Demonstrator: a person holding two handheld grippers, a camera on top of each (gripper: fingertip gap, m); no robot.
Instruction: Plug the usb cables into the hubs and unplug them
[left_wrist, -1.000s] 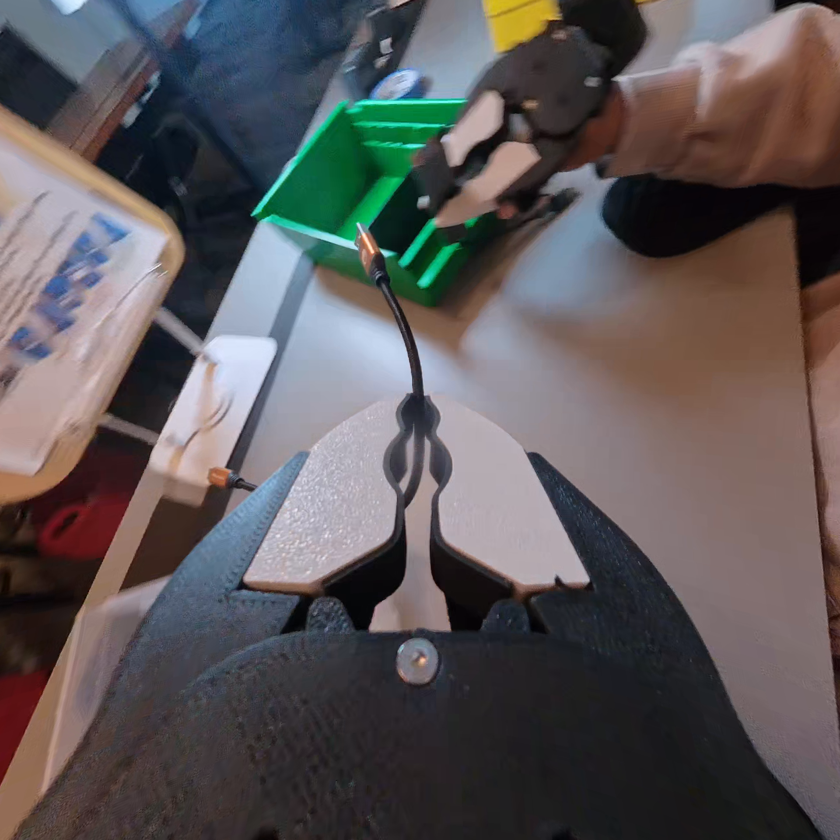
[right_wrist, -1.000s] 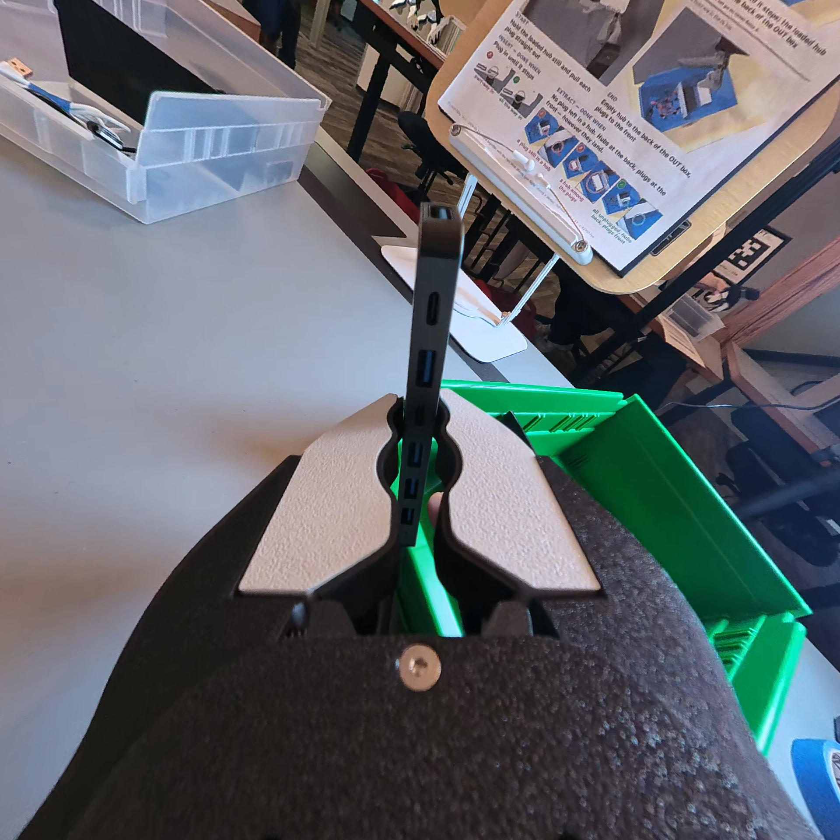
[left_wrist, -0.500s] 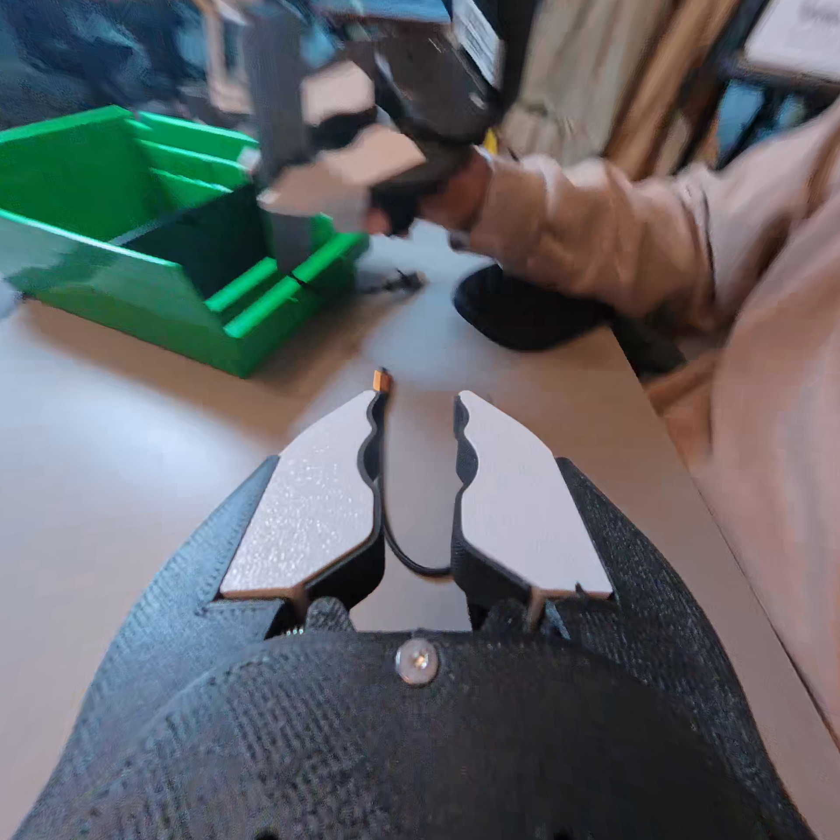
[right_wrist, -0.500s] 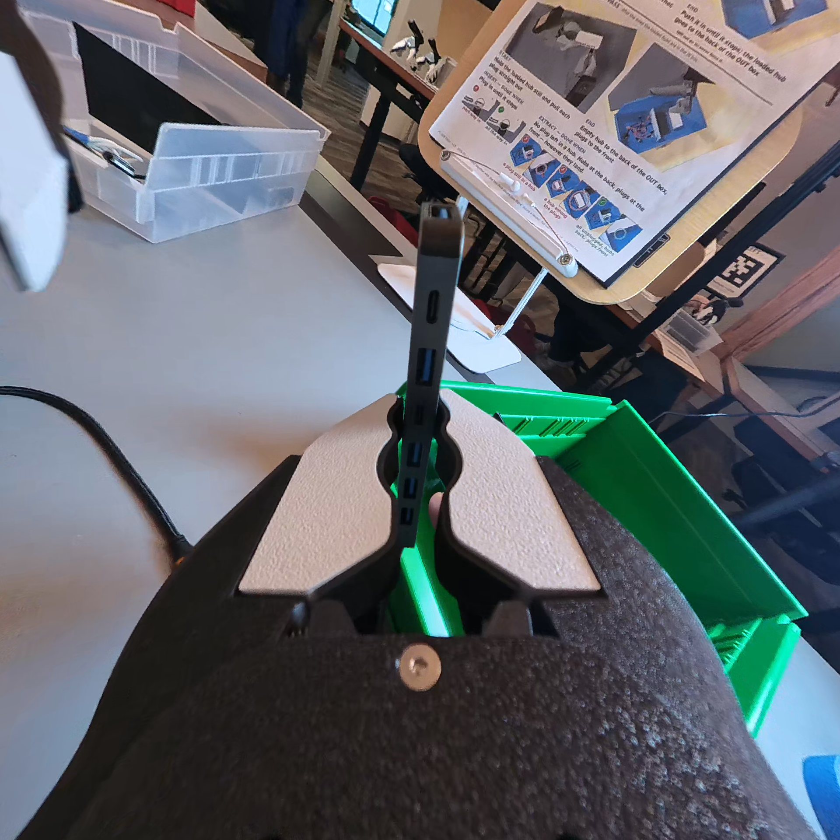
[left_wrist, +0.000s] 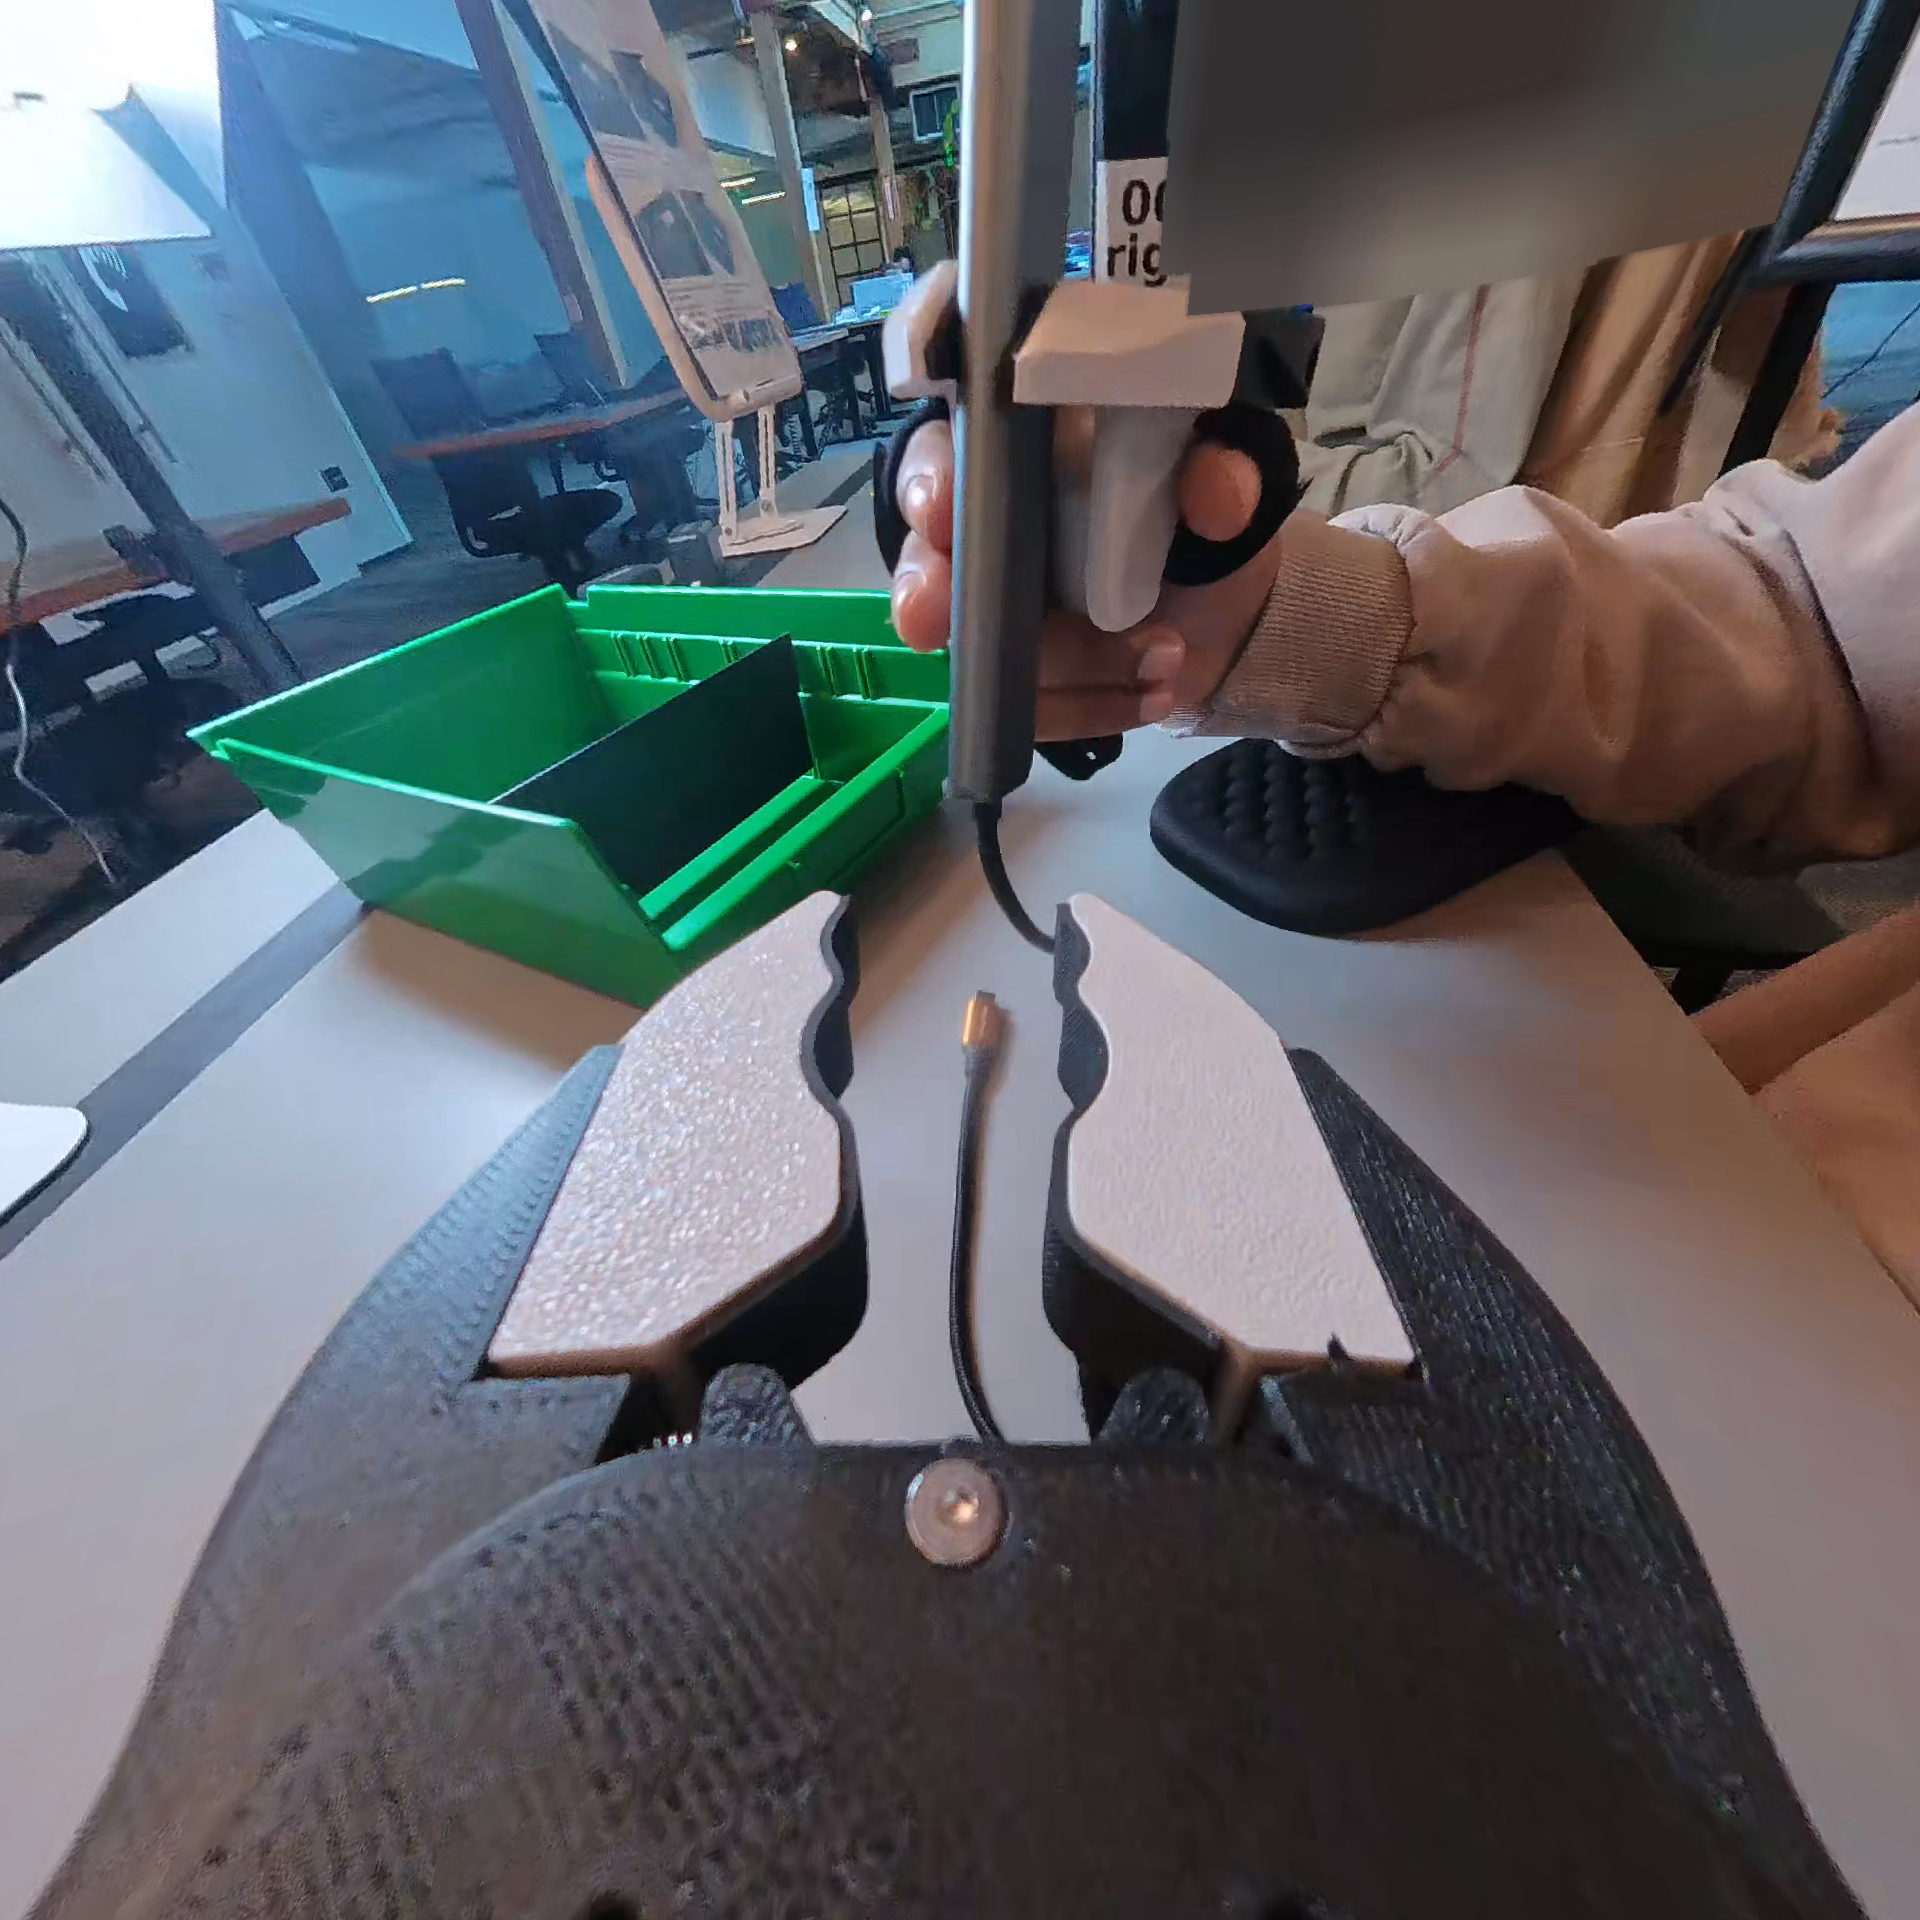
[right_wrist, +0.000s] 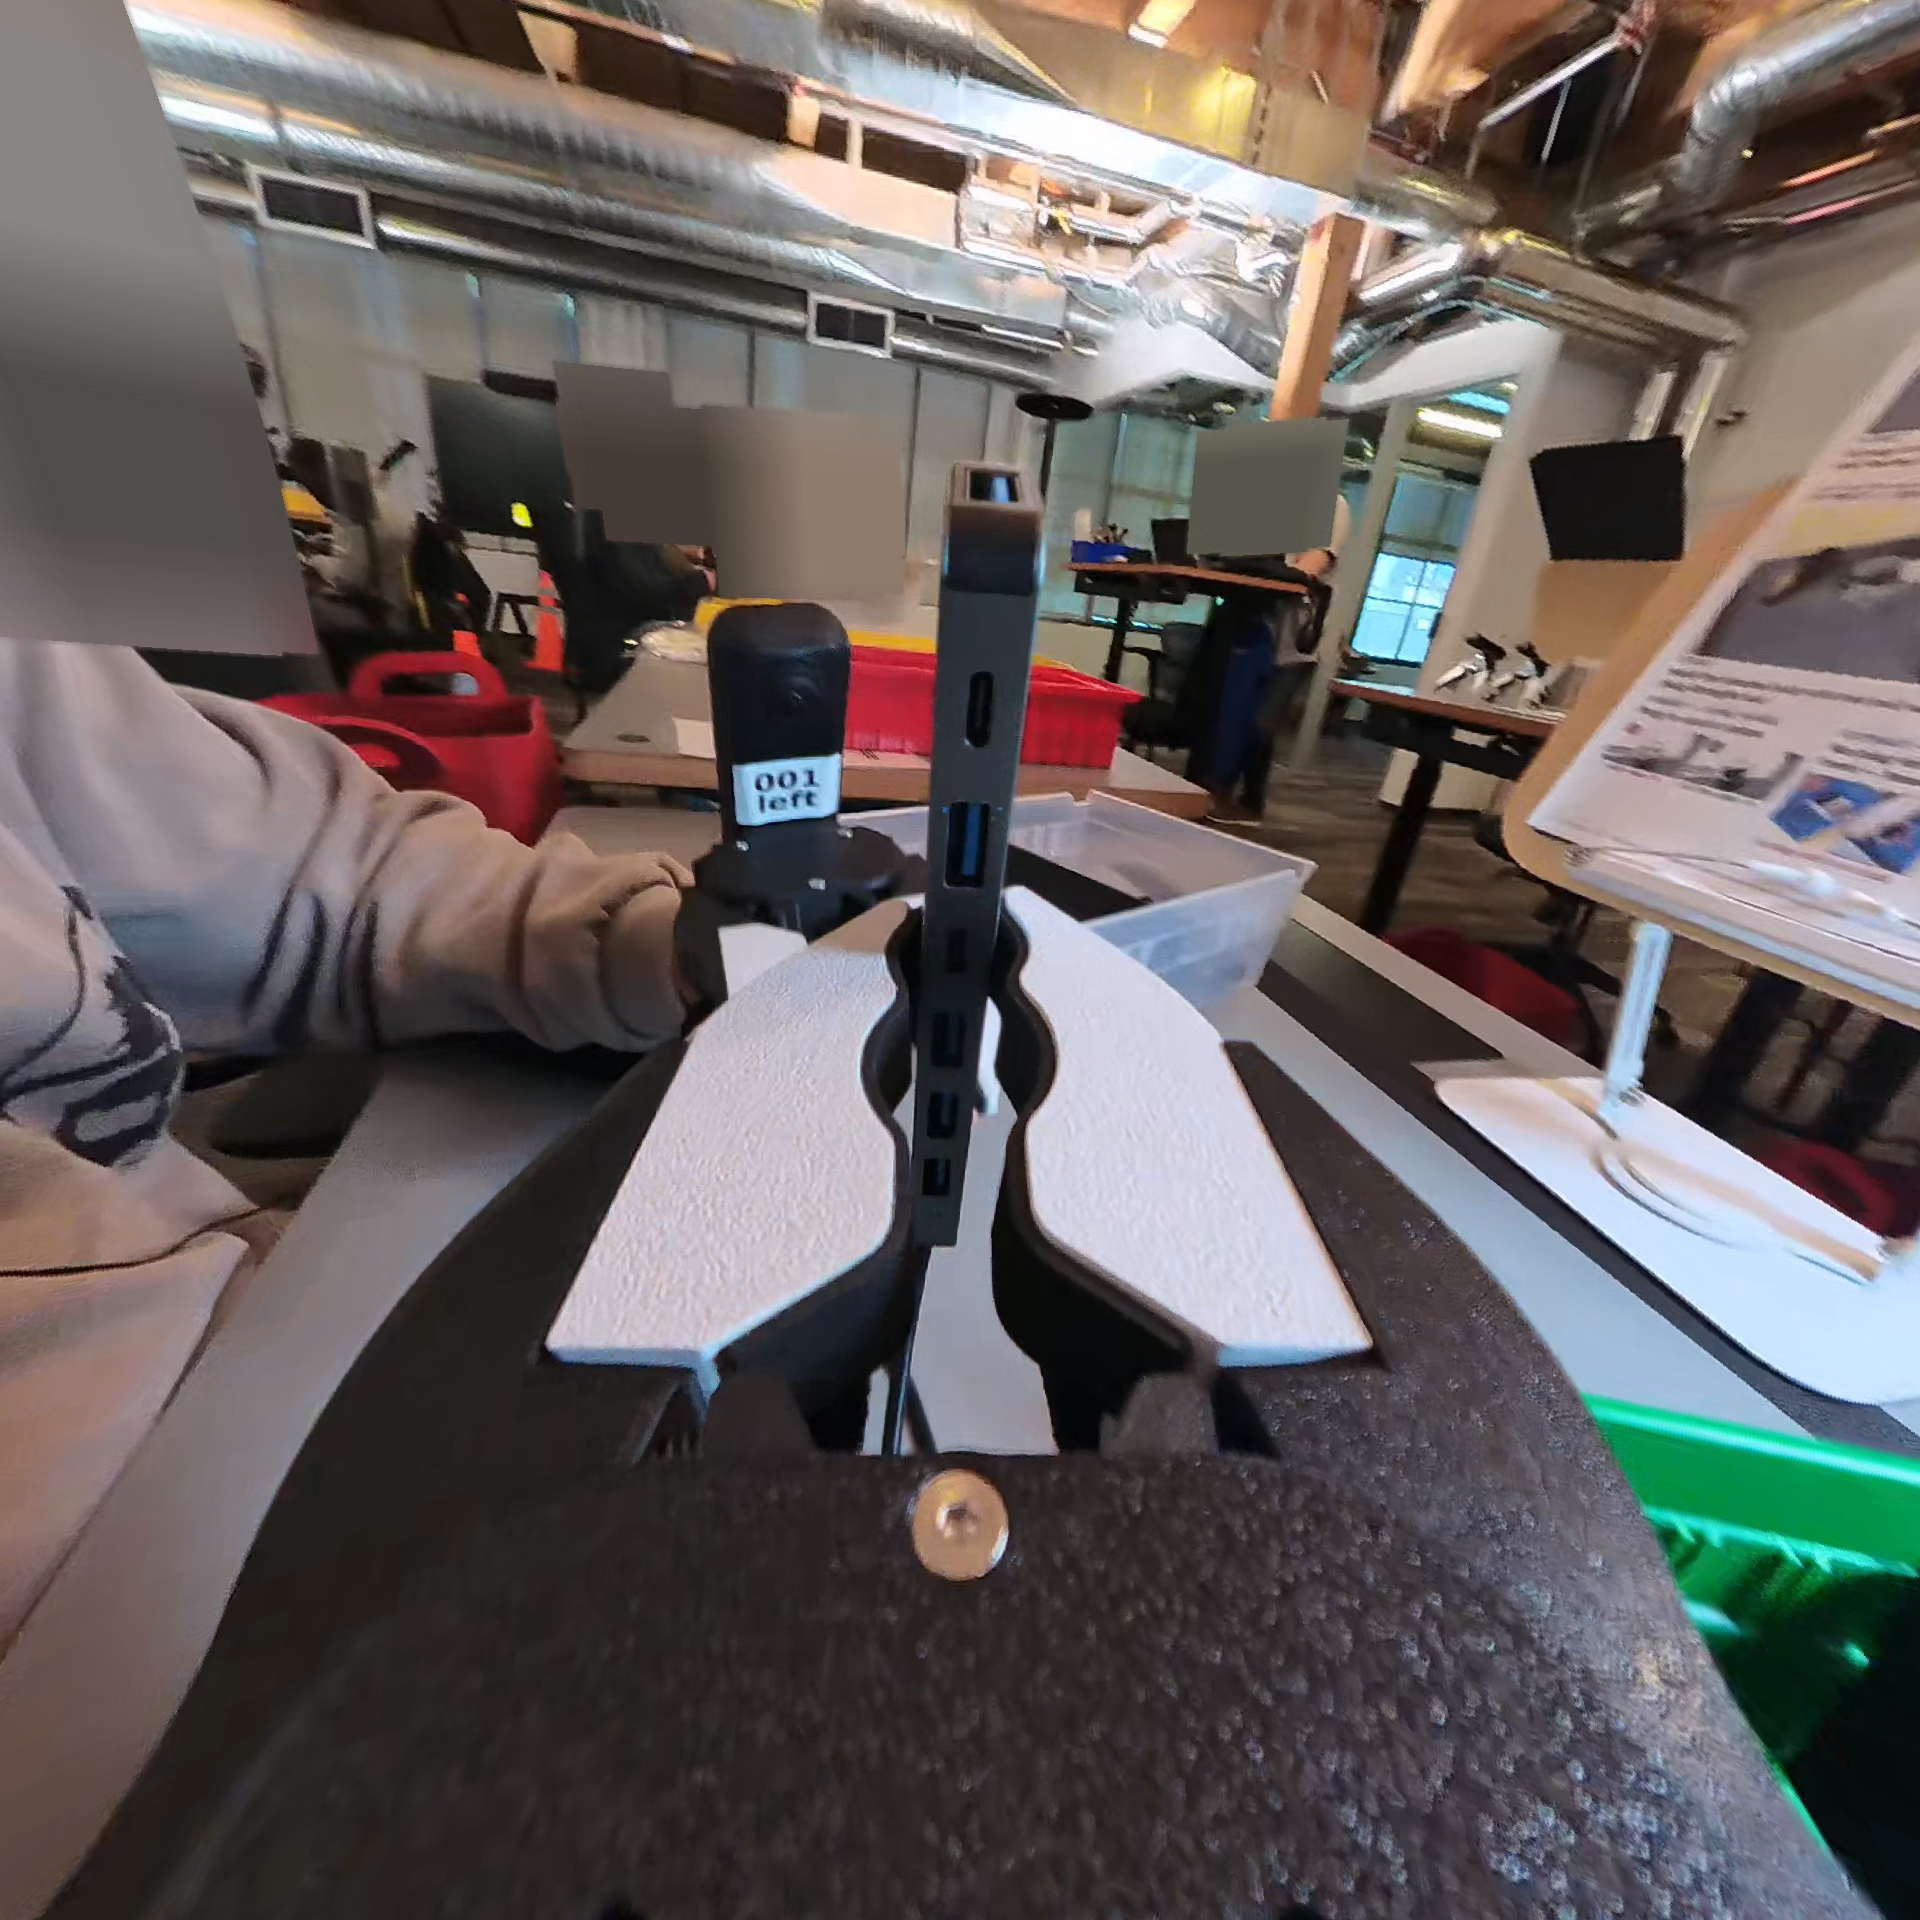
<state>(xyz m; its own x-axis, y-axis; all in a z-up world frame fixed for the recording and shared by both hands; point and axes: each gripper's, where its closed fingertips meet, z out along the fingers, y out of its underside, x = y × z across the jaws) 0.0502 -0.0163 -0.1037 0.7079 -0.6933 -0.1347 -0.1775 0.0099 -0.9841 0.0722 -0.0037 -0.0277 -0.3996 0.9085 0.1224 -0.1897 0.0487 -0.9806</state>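
Note:
My left gripper (left_wrist: 956, 914) is open and low over the grey table (left_wrist: 1403, 1091). A black braided cable with a copper plug (left_wrist: 982, 1023) lies loose on the table between its fingers. My right gripper (right_wrist: 961, 914) is shut on a dark grey USB hub (right_wrist: 982, 727) and holds it upright, ports facing the camera. In the left wrist view the hub (left_wrist: 992, 468) hangs just beyond my left fingertips. A black cable (left_wrist: 997, 883) drops from its lower end toward my right-hand fingertip (left_wrist: 1091, 935). The left gripper's camera housing (right_wrist: 779, 717) shows just behind the hub.
A green divided bin (left_wrist: 468, 790) stands at the far left, and in the right wrist view (right_wrist: 1766, 1538) at the lower right. A black bumpy wrist pad (left_wrist: 1340, 842) lies under the person's sleeve. A clear plastic box (right_wrist: 1174, 883) and an instruction board's white base (right_wrist: 1662, 1195) stand beyond. The grippers' ends are close to 8 centimetres from one another.
My left gripper opened and let go of the cable, which now lies on the table between its fingers. My right gripper carried the hub from over the green bin to in front of it.

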